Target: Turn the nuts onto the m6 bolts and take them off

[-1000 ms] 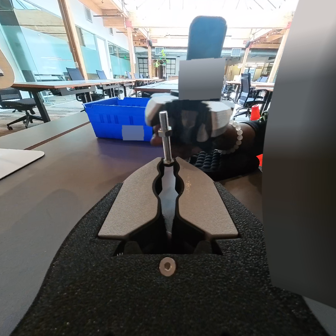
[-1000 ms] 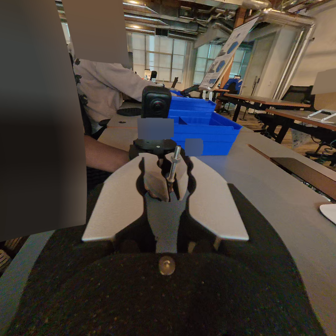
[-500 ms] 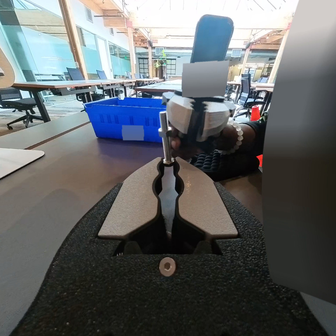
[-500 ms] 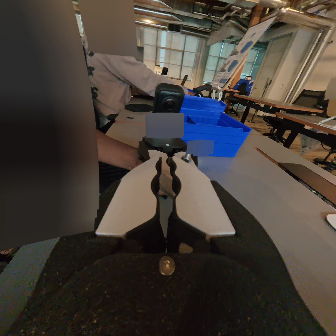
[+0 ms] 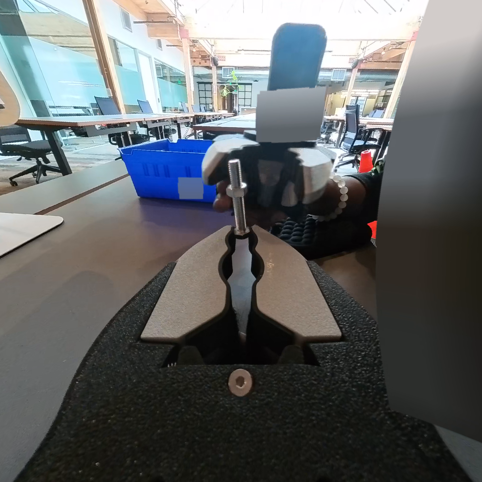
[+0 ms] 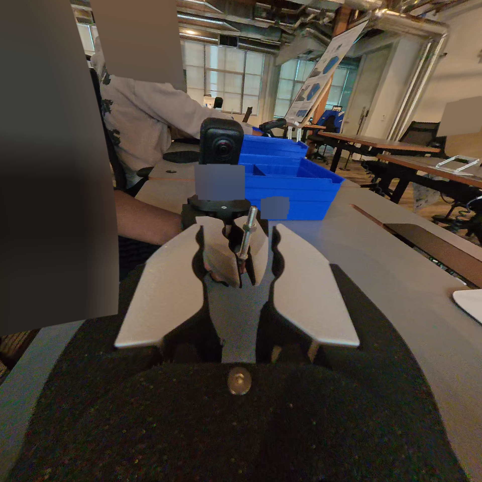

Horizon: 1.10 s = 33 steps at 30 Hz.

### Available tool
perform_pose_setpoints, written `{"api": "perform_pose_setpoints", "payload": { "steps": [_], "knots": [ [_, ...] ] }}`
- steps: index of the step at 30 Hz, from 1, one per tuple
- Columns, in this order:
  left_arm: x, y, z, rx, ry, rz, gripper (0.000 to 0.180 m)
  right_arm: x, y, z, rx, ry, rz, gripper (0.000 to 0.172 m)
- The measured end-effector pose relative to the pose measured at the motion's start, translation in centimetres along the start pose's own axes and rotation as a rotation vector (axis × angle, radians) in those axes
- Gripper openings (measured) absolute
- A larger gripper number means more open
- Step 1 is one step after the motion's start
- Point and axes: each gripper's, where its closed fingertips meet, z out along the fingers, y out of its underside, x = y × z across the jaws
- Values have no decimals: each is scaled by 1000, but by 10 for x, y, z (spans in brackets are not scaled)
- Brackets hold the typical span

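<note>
Steel bolt (image 5: 238, 200) upright, head clamped in left jaws | nut (image 5: 236, 190) mid-thread | right jaws spread, empty

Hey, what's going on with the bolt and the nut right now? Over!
Left gripper clamped on the bolt head, bolt upright. Right gripper open, holding nothing. Nut partway down the thread. Nothing in the way.

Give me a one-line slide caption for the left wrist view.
Left tongs clamp an upright bolt by its head, nut partway down, right tongs open behind.
</note>
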Motion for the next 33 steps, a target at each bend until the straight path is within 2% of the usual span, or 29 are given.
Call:
{"api": "perform_pose_setpoints", "payload": {
  "steps": [1, 2, 4, 7, 9, 10, 11, 12, 14, 16, 17, 19, 20, 22, 23, 24, 26, 29, 33],
  "knots": [
    [0, 0, 0, 1, 0, -1, 9, -2, 2, 1, -12, -13, 5, 51],
    [0, 0, 0, 2, -1, -2, 9, -5, 3, 1, -20, -30, 1, 42],
    [0, 0, 0, 1, 0, 1, 9, -11, -1, -2, -5, -56, -40, 6],
    [0, 0, 0, 0, 0, -1, 9, -6, -3, -4, 6, -35, -23, 9],
    [0, 0, 0, -1, 0, 1, 9, -1, -2, -2, 14, -3, -11, 36],
    [0, 0, 0, 0, 0, 1, 9, -1, -1, -1, 9, -6, -8, 44],
    [0, 0, 0, 0, 0, 0, 9, -4, 1, 0, -6, -20, -6, 45],
    [0, 0, 0, 1, -1, -1, 9, -6, 2, 1, -17, -34, -10, 38],
    [0, 0, 0, 0, 0, 2, 9, -12, -1, -3, -3, -60, -45, 6],
    [0, 0, 0, 0, -1, 0, 9, -8, -4, -4, 10, -42, -29, 7],
    [0, 0, 0, -1, 0, 0, 9, -5, -4, -4, 13, -27, -25, 12],
    [0, 0, 0, -2, 1, 2, 9, 0, -2, -1, 13, 3, -18, 42],
    [1, 0, 0, -2, 1, 2, 9, -2, 1, 1, -5, -6, -12, 49],
    [1, 0, 0, -1, 4, 3, 9, -9, 3, 1, -25, -42, -22, 35],
    [1, 0, 0, -2, 0, 7, 9, -12, 2, -1, -23, -56, -59, 10],
    [1, 0, 0, -2, -1, 5, 9, -14, 1, -3, -18, -66, -71, 7],
    [0, 0, 0, 3, -2, -3, 9, -8, 2, -3, -20, -42, -40, 8],
    [1, 0, 0, -2, 0, 6, 9, 4, 9, -2, -48, 19, -3, 22],
    [1, 0, 0, -4, 2, 7, 9, 6, 16, 2, -73, 28, 23, 22]
  ]
}}
